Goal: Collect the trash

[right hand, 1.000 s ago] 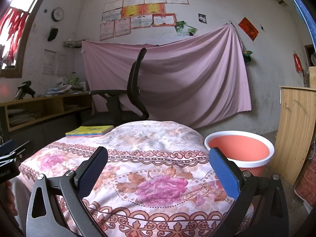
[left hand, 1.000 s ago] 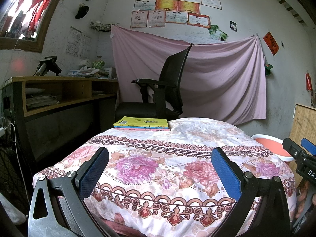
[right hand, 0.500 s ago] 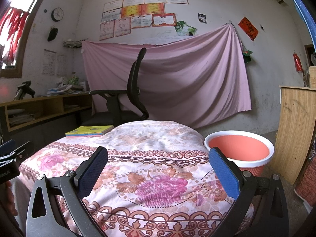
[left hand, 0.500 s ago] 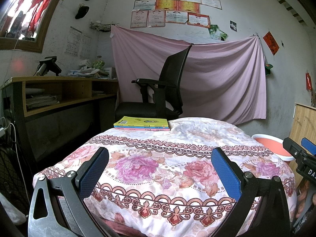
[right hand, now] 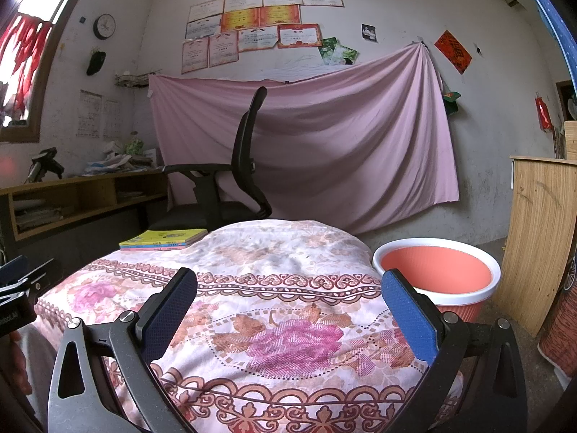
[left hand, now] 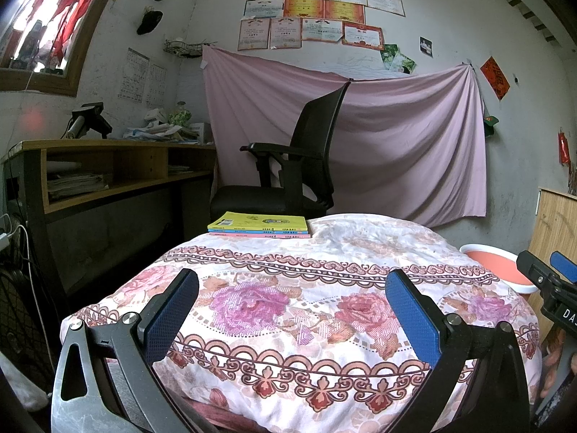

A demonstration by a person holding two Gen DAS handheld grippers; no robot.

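Over the near edge of the flowery quilt (left hand: 288, 306), the left gripper (left hand: 292, 310) is wide open and holds nothing. The right gripper (right hand: 288, 310) beside it is just as open. A stack of books (left hand: 259, 225) lies at the far left corner. The pink bin (right hand: 436, 274) stands by the right edge. No trash shows, so either it is all collected or it lies out of sight.

Home bedroom/study. Bed with floral quilt (left hand: 299, 299), stack of books (left hand: 259, 225) on it, black office chair (left hand: 288, 166), wooden desk (left hand: 108, 166) piled with papers. Rough plaster wall with certificates (right hand: 259, 25), wall clock (right hand: 104, 26) and a pink sheet (right hand: 324, 144) pinned up; orange bin (right hand: 436, 274) on the floor beside the bed.
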